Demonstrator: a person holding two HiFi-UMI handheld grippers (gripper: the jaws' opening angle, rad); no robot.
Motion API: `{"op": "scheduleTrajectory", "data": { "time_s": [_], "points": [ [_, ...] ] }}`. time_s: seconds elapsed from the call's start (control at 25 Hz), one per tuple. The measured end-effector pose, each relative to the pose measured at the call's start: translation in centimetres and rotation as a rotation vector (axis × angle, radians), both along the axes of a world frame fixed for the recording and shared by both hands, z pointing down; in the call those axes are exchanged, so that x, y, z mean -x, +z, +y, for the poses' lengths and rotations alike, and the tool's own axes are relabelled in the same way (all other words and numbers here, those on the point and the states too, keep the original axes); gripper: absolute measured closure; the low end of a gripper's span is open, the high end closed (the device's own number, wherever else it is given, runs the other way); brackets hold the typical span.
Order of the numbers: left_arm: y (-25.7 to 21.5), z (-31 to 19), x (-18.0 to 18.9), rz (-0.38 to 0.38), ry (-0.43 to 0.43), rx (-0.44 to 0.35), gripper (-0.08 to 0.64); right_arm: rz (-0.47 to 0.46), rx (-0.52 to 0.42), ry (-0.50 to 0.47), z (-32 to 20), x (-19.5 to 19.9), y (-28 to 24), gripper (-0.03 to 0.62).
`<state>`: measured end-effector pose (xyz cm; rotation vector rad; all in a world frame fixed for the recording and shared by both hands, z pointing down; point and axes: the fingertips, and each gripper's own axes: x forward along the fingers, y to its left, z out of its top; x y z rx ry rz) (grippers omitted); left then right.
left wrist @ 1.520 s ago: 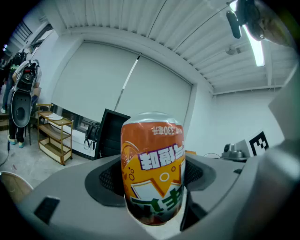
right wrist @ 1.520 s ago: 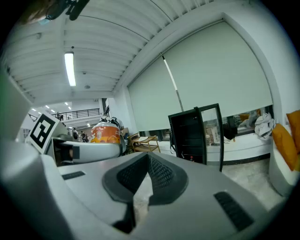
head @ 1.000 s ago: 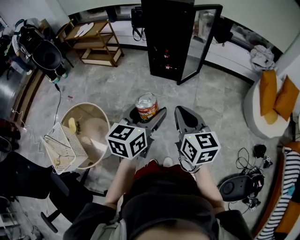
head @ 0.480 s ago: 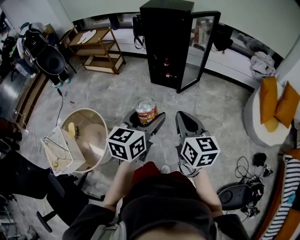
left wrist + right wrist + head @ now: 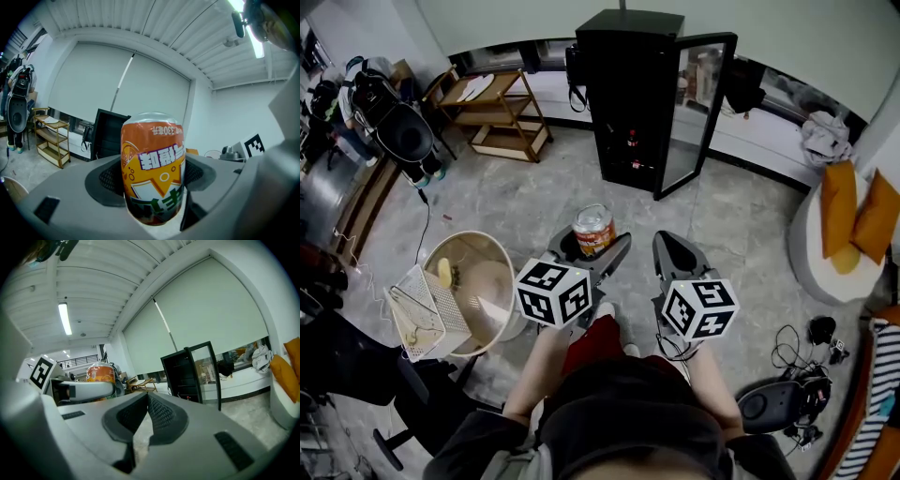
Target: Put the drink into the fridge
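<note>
Left gripper: pinching the drink can across its body, one jaw pad on each side, held out in front of the person at about waist height.
Right gripper: jaws pressed together at the tips with nothing between them; it rides just beside the left one, carrying nothing.
Drink can: orange, upright between the left jaws and clear of the floor; its print reads upside down in the left gripper view, so it may be held inverted.
Fridge: tall and black, standing ahead against the far wall and well apart from the can; open floor lies between them.
Fridge door: glass-fronted and already swung open to the right, so the shelves are exposed; something small sits on a lower shelf, too small to identify.
Step in hand: carrying, by my reading; the can is gripped and both grippers point toward the open fridge, but the placing has not begun.
Next move: likely close the remaining distance, pass the can through the opening left of the door edge, settle it on a free shelf, then part the left jaws.
Needs: a steady squeeze and a level can until the base rests.
</note>
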<state>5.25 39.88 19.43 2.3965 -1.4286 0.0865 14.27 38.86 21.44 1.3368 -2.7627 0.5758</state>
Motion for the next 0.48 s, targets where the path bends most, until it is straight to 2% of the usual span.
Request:
{"op": "scheduleTrajectory", "data": {
  "time_s": [0.48],
  "points": [
    [1.0, -7.1, 1.1, 0.002, 0.016, 0.008, 0.216, 0.011, 0.014, 0.023, -6.5, 0.6, 1.2, 0.574]
  ]
}}
